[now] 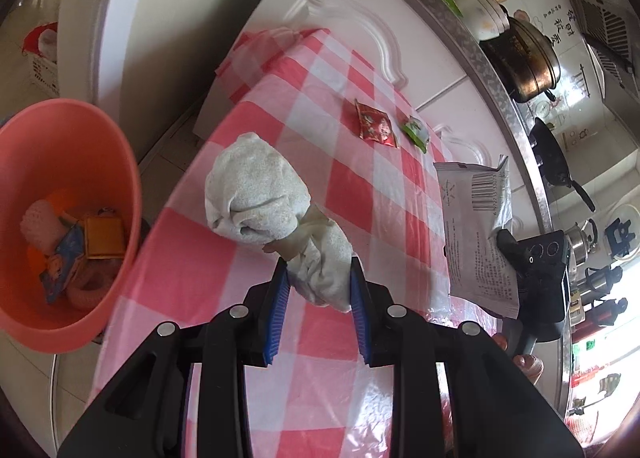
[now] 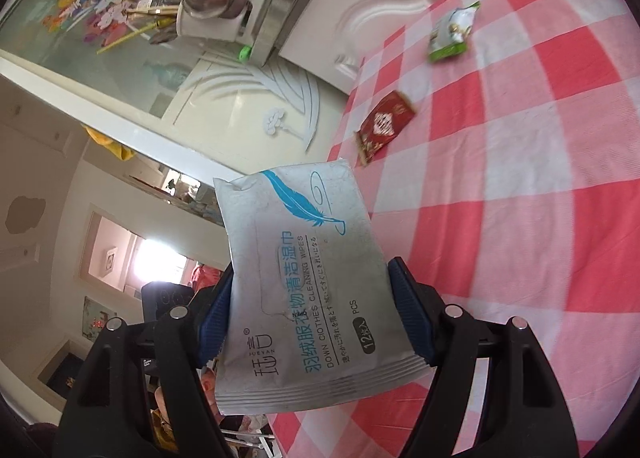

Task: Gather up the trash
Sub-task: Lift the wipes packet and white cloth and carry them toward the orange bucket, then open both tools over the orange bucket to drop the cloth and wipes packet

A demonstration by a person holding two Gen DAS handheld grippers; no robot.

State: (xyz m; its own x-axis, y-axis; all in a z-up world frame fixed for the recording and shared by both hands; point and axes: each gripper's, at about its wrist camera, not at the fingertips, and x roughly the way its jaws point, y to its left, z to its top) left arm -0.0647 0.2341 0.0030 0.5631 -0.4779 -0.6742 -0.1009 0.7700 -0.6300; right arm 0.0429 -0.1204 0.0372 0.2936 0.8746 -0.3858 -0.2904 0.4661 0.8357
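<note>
White rag bundle (image 1: 276,218) pinched in my left tool (image 1: 320,286), lifted above the checked surface (image 1: 328,162). Step in hand, I judge: carrying to the pink bin (image 1: 124,186) at left; next, swing over its rim and release. Red packet (image 1: 376,124) and green packet (image 1: 416,130) remain.

Right view: right tool (image 2: 308,298) clamps a wipes pack (image 2: 308,278), reading "DOWN CLOTHES CLEANING WIPES", "JUEYAN", "PCS".

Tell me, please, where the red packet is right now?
The red packet lies on the checked cloth at the table's far side, just left of the green packet in the left wrist view.
</note>
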